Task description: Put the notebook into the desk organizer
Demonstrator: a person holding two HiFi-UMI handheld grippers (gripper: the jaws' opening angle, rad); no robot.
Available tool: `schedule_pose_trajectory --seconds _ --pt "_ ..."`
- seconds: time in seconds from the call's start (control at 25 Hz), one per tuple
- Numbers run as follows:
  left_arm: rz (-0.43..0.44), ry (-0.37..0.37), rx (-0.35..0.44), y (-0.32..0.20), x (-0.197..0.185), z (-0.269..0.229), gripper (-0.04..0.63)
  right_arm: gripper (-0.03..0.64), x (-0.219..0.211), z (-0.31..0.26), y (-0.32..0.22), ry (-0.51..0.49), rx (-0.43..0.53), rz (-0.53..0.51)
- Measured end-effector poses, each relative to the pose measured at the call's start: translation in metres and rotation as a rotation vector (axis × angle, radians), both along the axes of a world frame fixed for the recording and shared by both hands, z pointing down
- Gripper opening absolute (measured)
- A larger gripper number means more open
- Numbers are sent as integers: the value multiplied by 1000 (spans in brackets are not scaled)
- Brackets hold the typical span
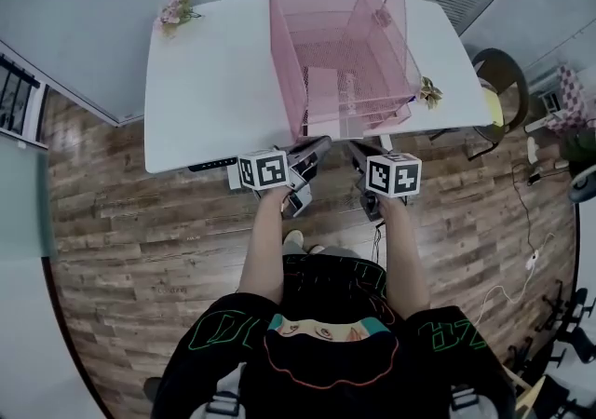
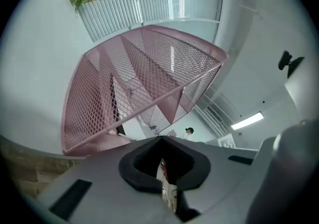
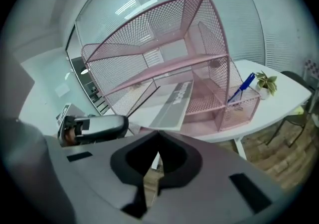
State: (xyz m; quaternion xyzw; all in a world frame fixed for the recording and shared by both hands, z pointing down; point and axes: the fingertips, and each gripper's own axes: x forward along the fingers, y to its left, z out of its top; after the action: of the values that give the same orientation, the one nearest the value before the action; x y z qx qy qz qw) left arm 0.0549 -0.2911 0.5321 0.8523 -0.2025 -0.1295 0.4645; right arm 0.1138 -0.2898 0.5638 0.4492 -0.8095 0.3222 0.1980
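The pink mesh desk organizer (image 1: 340, 45) stands on the white bench (image 1: 205, 82), on its right half and close to the near edge. The notebook (image 3: 172, 99) already lies flat inside it, on the bottom level under the shelf, with its grey-banded near end reaching the organizer's open front.

Both tools hang just off the bench's near edge, in front of the organizer. The left hand-held gripper (image 1: 319, 143) is held level, its 2 jaws pressed together with nothing gripped. A thin pale sliver shows in the seam between them, and I can't tell what it is. The right hand-held gripper (image 1: 355, 147) tips downward just to the right of the left one. Its jaws are likewise closed and empty, clear of the notebook.

A blue pen (image 3: 243, 87) leans in the small compartment at the organizer's right end. A little potted plant (image 1: 429, 91) sits on the bench beside that end, and a spray of flowers (image 1: 175, 9) lies at the far left corner. Wood floor (image 1: 121, 222) shows below.
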Motion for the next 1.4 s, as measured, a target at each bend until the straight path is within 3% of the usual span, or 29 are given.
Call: schedule_pose_trajectory --seconds 0.12,0.24,0.48,0.76,0.88,1.12,1.28,1.4 --pt "68 -20 49 11 6 -11 -8 5 1 -7 -18 9 40 48" --pt "119 -68 147 22 10 -30 -8 5 3 -17 -25 -18 71 87" --pt "116 -144 325 26 9 -72 -8 4 9 -54 -24 -94 189 115" --pt "123 -239 553 40 28 -133 -6 3 28 -141 -12 -243 465 110" --pt "43 -317 644 34 30 -161 -6 3 38 -176 -6 -231 565 102" --pt "-212 -495 813 20 21 -214 -6 3 63 -228 1 -152 723 148" --pt "-363 -530 847 17 6 -237 -6 3 75 -249 5 -66 781 194" --pt "-464 -554 813 13 -13 -238 -6 3 74 -253 7 -22 796 186"
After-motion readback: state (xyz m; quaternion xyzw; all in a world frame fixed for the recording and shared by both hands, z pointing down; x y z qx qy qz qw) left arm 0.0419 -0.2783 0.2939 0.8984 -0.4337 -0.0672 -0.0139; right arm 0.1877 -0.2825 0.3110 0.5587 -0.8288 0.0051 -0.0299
